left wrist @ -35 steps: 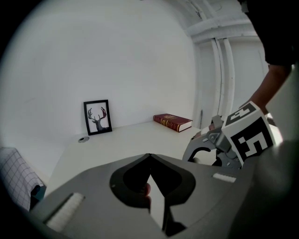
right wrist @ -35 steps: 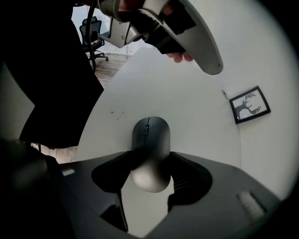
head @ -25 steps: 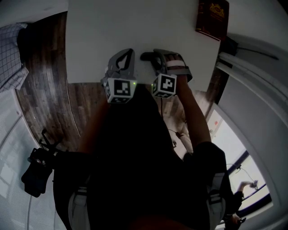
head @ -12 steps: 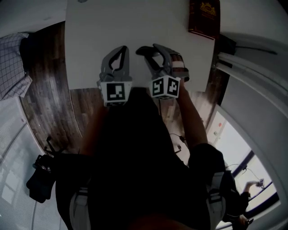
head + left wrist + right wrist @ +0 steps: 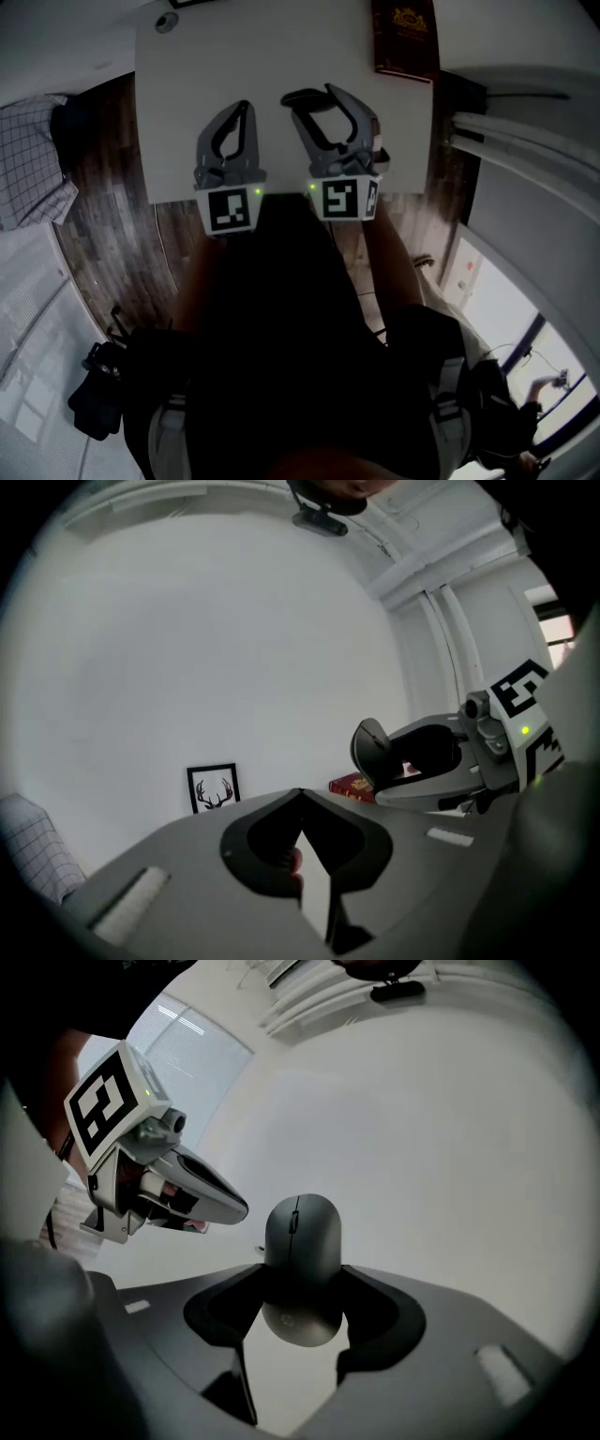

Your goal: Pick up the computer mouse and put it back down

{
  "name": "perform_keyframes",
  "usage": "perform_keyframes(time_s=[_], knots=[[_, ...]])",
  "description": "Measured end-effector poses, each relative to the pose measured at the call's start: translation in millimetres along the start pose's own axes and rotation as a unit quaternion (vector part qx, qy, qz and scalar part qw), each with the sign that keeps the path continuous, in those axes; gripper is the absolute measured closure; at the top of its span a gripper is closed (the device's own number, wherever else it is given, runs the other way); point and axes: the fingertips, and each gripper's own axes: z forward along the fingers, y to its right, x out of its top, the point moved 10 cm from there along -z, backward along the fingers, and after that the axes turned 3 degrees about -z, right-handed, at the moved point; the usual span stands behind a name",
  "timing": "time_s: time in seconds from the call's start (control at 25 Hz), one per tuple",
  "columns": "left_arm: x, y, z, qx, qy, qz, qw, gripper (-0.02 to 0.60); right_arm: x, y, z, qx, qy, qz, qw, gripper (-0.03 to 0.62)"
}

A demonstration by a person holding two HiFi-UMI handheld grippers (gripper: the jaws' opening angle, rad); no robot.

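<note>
Computer mouse (image 5: 302,1237) is clamped in the right gripper (image 5: 300,1288), apparently lifted. Lower it level onto the table (image 5: 234,56). Left gripper (image 5: 300,797) is closed and empty.

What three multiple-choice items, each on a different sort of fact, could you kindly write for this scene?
1. Where is the dark red hardback book? A: white table's far right corner. B: floor. C: between the grippers.
2. What colour is the oval computer mouse? A: white. B: dark grey. C: red.
3. The left gripper is: A: shut, empty. B: open. C: holding the mouse.
1A: head view shows it there. 2B: seen in the right gripper. 3A: jaws meet on nothing.
</note>
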Motion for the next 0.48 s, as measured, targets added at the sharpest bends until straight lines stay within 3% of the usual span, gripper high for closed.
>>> perform_keyframes(time_s=[0.48], knots=[[42.7,26.0,-9.9,0.000,0.050,0.013,0.9986,0.583,36.2,31.2,-44.3,-0.114,0.090,-0.028,0.989,0.321]])
